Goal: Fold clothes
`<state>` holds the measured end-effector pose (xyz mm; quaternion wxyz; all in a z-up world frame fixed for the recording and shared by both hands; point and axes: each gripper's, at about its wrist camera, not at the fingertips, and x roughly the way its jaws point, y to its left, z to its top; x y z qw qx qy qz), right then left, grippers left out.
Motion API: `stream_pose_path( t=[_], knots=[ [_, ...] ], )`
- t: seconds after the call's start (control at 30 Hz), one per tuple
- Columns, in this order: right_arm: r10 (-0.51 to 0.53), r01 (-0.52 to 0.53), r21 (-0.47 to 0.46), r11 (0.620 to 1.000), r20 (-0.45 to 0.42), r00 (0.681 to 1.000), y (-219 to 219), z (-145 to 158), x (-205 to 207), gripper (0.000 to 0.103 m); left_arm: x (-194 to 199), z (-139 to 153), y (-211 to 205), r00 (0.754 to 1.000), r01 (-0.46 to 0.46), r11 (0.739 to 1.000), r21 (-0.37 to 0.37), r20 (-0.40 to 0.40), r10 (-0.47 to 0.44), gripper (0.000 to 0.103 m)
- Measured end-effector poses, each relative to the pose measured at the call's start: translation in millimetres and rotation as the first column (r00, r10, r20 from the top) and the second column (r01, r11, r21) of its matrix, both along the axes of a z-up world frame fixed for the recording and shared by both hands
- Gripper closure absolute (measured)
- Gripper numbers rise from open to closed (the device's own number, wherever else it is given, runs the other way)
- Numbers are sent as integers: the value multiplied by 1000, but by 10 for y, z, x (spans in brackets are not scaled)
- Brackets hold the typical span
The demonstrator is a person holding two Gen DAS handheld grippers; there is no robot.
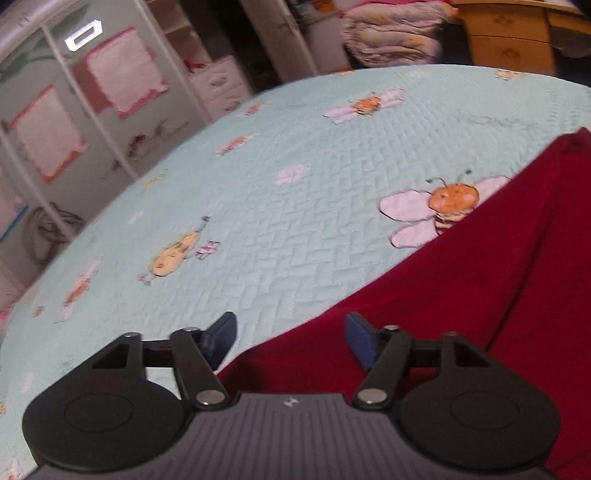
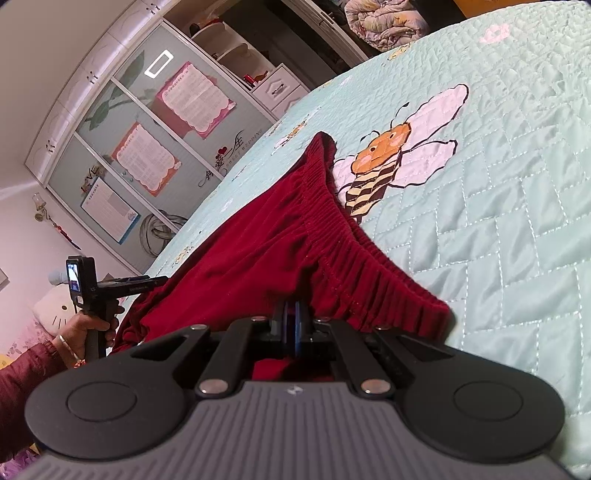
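Observation:
Dark red trousers (image 1: 480, 295) lie on a mint quilted bedspread (image 1: 295, 229) printed with bees. My left gripper (image 1: 290, 326) hovers over the garment's left edge, open, with nothing pinched between its blue pads (image 1: 358, 343). In the right wrist view the trousers (image 2: 240, 266) show their gathered elastic waistband (image 2: 332, 229), lifted into a ridge. My right gripper (image 2: 291, 314) is shut on the red cloth just under the waistband, and fabric bunches below its jaws. A person's hand (image 2: 88, 328) holds the left gripper's handle at the far left, its fingertips hidden behind the cloth.
The bedspread (image 2: 498, 221) stretches far and right of the trousers. A wardrobe with glass doors and posters (image 2: 147, 147) stands beyond the bed's left side. A bundled quilt (image 1: 391, 33) and a wooden dresser (image 1: 509, 37) are at the back. A white cat pillow (image 2: 51, 310) lies lower left.

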<state>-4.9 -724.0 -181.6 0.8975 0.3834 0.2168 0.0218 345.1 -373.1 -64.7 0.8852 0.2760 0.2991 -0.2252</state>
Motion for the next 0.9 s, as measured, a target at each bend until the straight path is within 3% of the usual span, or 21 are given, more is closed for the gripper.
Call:
stream_pose_path(
  t=[0.07, 0.17, 0.2, 0.23, 0.27, 0.3, 0.37, 0.47, 0.57, 0.67, 0.77, 0.8, 0.9],
  knots=[
    [0, 0, 2, 1000, 1, 1000, -1, 1, -4, 103, 111, -47, 46, 999, -25, 1000, 8, -30, 25, 29],
    [1, -1, 3, 1000, 0, 1000, 0, -1, -5, 103, 281, -93, 136, 989, -46, 999, -29, -144, 42, 27],
    [1, -1, 3, 1000, 0, 1000, 2, -1, -7, 103, 329, -101, 170, 982, -59, 997, -52, -184, 48, 33],
    [1, -1, 3, 1000, 0, 1000, 3, -1, -10, 103, 354, -89, 182, 976, -69, 994, -89, -212, 49, 68],
    [1, -1, 3, 1000, 0, 1000, 4, 0, -11, 103, 377, -74, 191, 970, -79, 989, -128, -238, 47, 96],
    [1, -1, 4, 1000, 0, 1000, 4, 0, -13, 103, 400, -59, 201, 964, -91, 982, -166, -264, 45, 98],
    [1, -1, 3, 1000, 0, 1000, 4, 0, -16, 103, 375, -25, 69, 985, -63, 994, -93, -165, 47, 98],
    [1, -1, -1, 1000, -3, 1000, 5, 1, -16, 103, 501, 5, -163, 995, -99, 995, 16, -20, 99, 99],
    [-4, 4, -10, 1000, -9, 1000, 16, 6, -17, 103, 707, 44, -295, 990, -143, 989, 18, -6, 144, 98],
    [-8, 8, -16, 1000, -11, 1000, 23, 8, -21, 103, 761, -142, -442, 993, -120, 990, 76, 17, 119, 98],
    [-8, 8, -15, 1000, -10, 1000, 20, 6, -27, 103, 734, -311, -419, 986, -165, 984, 69, 26, 164, 95],
    [-8, 8, -15, 1000, -10, 1000, 21, 6, -29, 103, 708, -307, -372, 981, -194, 981, 32, 36, 193, 90],
    [-8, 8, -13, 1000, -8, 1000, 14, 5, -34, 103, 693, -194, -169, 959, -281, 957, -70, 26, 283, 57]
  ],
)
